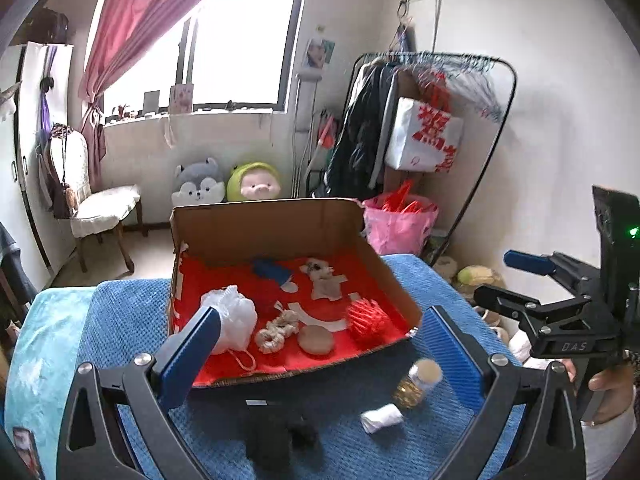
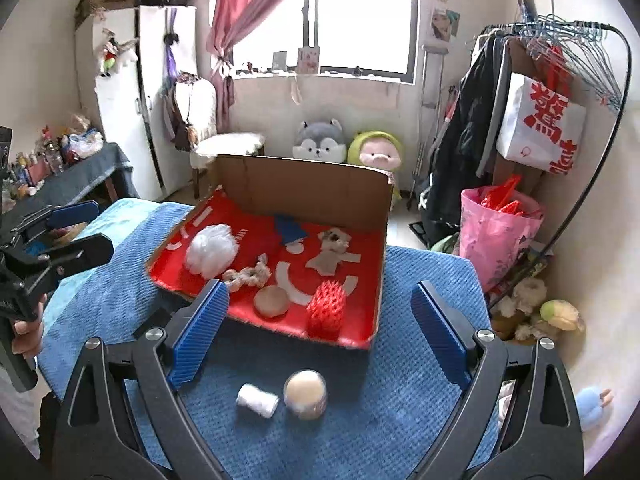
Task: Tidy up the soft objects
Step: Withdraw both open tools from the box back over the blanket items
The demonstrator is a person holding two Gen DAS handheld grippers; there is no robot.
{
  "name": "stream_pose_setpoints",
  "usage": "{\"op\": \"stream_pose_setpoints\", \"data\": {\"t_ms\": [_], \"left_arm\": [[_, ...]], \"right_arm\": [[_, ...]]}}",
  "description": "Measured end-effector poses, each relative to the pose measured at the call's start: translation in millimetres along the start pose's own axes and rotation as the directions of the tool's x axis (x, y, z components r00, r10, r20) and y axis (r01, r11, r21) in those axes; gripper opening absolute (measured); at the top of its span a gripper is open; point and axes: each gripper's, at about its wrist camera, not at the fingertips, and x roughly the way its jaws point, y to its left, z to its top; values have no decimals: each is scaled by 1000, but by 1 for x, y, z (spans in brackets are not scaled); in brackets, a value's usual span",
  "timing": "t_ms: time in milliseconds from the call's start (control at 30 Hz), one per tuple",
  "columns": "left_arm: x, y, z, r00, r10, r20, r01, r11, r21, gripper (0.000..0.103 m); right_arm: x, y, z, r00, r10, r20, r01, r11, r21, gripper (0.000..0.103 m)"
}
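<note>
An open cardboard box (image 1: 264,224) (image 2: 308,184) with a red floor holds a white mesh puff (image 1: 234,322) (image 2: 210,250), a cream scrunchie (image 1: 276,330) (image 2: 246,274), a tan round pad (image 1: 316,340) (image 2: 272,300), a red foam net (image 1: 366,320) (image 2: 326,310), a blue cloth (image 1: 272,270) (image 2: 290,230) and a small plush (image 1: 322,278) (image 2: 332,250). On the blue blanket in front lie a white roll (image 1: 380,418) (image 2: 257,400), a jar (image 1: 418,382) (image 2: 305,394) and a black soft thing (image 1: 276,432). My left gripper (image 1: 320,356) and right gripper (image 2: 320,334) are open and empty above the blanket.
The blue blanket (image 1: 420,280) (image 2: 420,280) covers the surface. Two plush toys (image 2: 344,146) sit behind the box. A pink bag (image 2: 496,228) and a clothes rack (image 2: 560,80) stand at right, a chair (image 1: 104,208) at left.
</note>
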Motion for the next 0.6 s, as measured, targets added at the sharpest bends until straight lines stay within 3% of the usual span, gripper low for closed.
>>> {"op": "stream_pose_setpoints", "data": {"t_ms": [300, 600], "left_arm": [[-38, -13, -66, 996, 17, 92, -15, 1000, -14, 103], [-32, -26, -131, 994, 73, 85, -72, 997, -25, 103]], "right_arm": [[-53, 14, -61, 994, 27, 108, -26, 1000, -11, 99], [-62, 34, -127, 988, -6, 153, 8, 1000, -9, 99]]}}
